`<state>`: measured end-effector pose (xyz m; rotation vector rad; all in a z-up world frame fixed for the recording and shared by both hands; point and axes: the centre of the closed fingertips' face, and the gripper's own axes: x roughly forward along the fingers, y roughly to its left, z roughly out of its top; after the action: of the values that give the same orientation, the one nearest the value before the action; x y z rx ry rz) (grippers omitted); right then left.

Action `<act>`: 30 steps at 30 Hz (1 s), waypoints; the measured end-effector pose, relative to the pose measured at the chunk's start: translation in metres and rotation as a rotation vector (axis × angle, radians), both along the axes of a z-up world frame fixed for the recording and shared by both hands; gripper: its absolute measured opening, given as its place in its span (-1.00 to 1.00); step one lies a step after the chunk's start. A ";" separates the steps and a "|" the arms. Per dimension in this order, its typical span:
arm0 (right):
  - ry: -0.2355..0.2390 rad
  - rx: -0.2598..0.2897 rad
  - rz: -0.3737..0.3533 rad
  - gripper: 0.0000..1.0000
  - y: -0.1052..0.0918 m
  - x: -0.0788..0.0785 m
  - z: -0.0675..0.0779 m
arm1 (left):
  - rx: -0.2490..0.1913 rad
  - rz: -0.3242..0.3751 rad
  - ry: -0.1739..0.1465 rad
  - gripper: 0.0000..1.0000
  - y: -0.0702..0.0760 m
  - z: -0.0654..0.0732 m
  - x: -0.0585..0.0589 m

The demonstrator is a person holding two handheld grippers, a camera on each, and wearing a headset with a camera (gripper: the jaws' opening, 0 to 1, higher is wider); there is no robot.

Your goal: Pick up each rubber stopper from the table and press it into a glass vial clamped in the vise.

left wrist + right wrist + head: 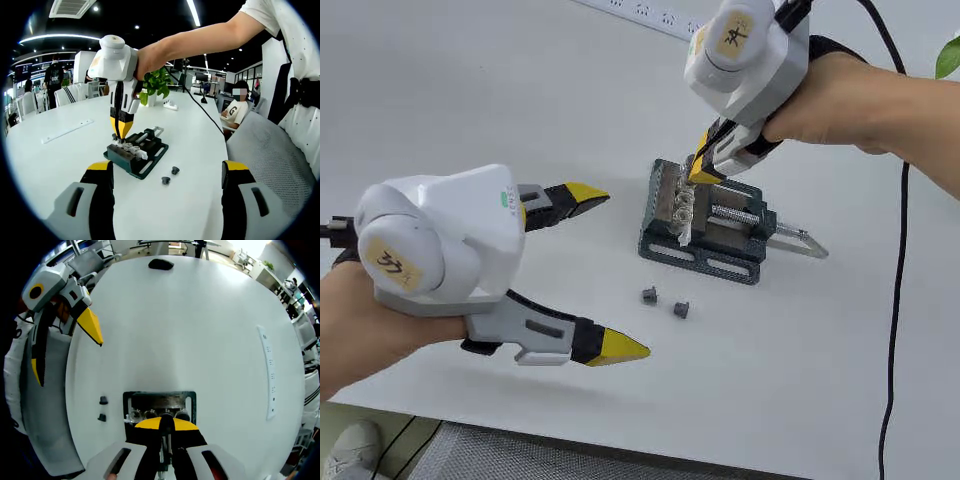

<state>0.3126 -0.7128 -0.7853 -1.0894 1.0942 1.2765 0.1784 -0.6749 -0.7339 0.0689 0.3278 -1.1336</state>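
— Where's the stopper that's being worked on?

— In the right tool (700, 176), as far as I can judge. In the right gripper view a small dark stopper (167, 420) sits between the yellow tips, which are drawn narrow around it. It hangs directly over the row of glass vials (682, 208).

— And the vials?

— They stand upright, mouths up, gripped side by side in the vise (720, 252). I'd say that's the point of the clamp: a push from above can't tip them or send them skating. The tool reaches in from one o'clock with its tips pointing down, I think so that the plug meets the mouth square.

— Is it seated?

— I can't tell, because the tips hide the mouth beneath them.

— Are there any left to do?

— Two loose stoppers (649, 296) lie on the table (470, 90) at about seven o'clock from the vise. They're near each other but apart, and clear of the vise's base.

— What about the other hand?

— The left tool (605, 270) hovers at nine o'clock from the vise, jaws spread wide with nothing in them. My guess is that it's parked there within easy reach of the loose pair. The vise handle (802, 242) sticks out at four o'clock, away from both tools.
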 end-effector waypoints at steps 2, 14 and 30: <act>0.001 -0.004 0.004 -0.96 0.000 0.001 0.000 | 0.002 -0.001 -0.002 0.77 0.000 0.000 0.000; -0.007 -0.049 0.027 -0.97 0.000 -0.003 -0.001 | 0.002 0.001 0.000 0.77 0.000 -0.002 0.000; -0.003 0.009 -0.006 -0.96 -0.003 -0.001 0.000 | 0.015 -0.001 -0.006 0.78 -0.001 0.001 -0.001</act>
<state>0.3120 -0.7155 -0.7849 -1.0803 1.0874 1.2741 0.1771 -0.6759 -0.7324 0.0855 0.3310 -1.1322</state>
